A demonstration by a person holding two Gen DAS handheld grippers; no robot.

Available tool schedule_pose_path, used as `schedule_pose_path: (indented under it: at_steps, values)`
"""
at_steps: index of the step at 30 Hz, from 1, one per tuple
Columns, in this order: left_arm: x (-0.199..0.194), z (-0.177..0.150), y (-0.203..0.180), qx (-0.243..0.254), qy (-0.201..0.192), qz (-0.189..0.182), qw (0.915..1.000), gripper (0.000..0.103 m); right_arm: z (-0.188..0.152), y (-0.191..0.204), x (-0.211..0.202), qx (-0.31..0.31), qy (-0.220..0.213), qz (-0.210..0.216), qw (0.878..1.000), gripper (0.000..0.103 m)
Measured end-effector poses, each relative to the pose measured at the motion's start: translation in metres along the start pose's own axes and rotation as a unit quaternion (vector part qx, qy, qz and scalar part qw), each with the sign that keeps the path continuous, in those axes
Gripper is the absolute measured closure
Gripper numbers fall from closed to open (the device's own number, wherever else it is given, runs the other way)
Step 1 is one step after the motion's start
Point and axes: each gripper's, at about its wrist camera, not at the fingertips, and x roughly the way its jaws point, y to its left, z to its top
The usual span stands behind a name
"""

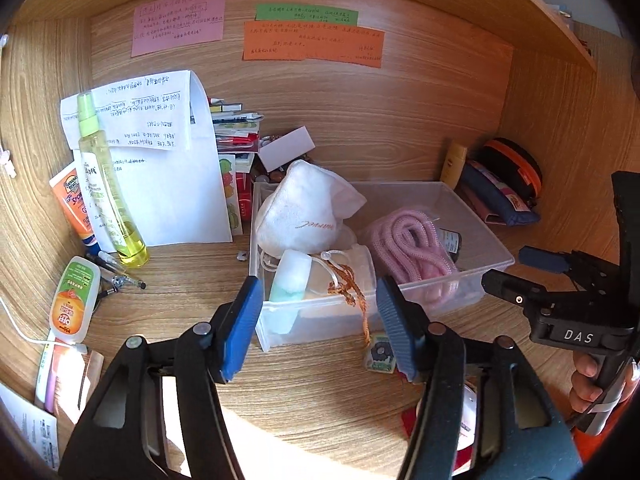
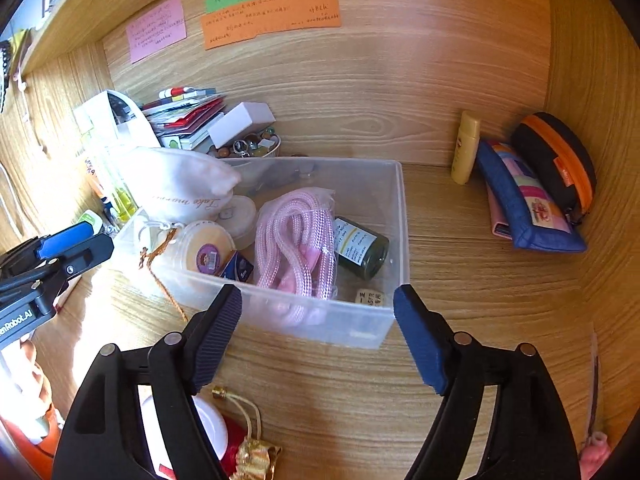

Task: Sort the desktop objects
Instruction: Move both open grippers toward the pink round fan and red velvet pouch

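Both grippers, left [image 1: 320, 320] and right [image 2: 318, 340], spread and empty before the bin [image 2: 400, 216]. Likely between picks; next needs a loose item chosen.

The bench [image 2: 460, 240] is wood-grain laminate with a smooth, faintly shiny finish. The storage box [image 2: 400, 216] is clear, slightly frosted plastic, holding a woven pink rope [image 2: 296, 236], a soft white cloth pouch [image 2: 180, 188] and a glossy dark bottle [image 2: 362, 250]. Matt paper notes [image 2: 272, 16] are stuck on the back wall.

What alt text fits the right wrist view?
Open right tool hovers in front of a clear plastic bin holding pink rope, a dark bottle and a white pouch. Zip pouches lean in the desk's right corner.
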Motion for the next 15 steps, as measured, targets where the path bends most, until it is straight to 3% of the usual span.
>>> schedule_pose_path:
  at_steps: [9, 15]
  values:
    - [-0.016, -0.027, -0.022, 0.025, 0.007, 0.012, 0.9996, 0.021, -0.025, -0.001, -0.023, 0.004, -0.001, 0.008, 1.000, 0.023]
    - [-0.019, -0.046, -0.032, 0.048, 0.031, 0.015, 0.9983, 0.019, -0.045, -0.004, -0.031, 0.014, 0.010, 0.016, 1.000, 0.022]
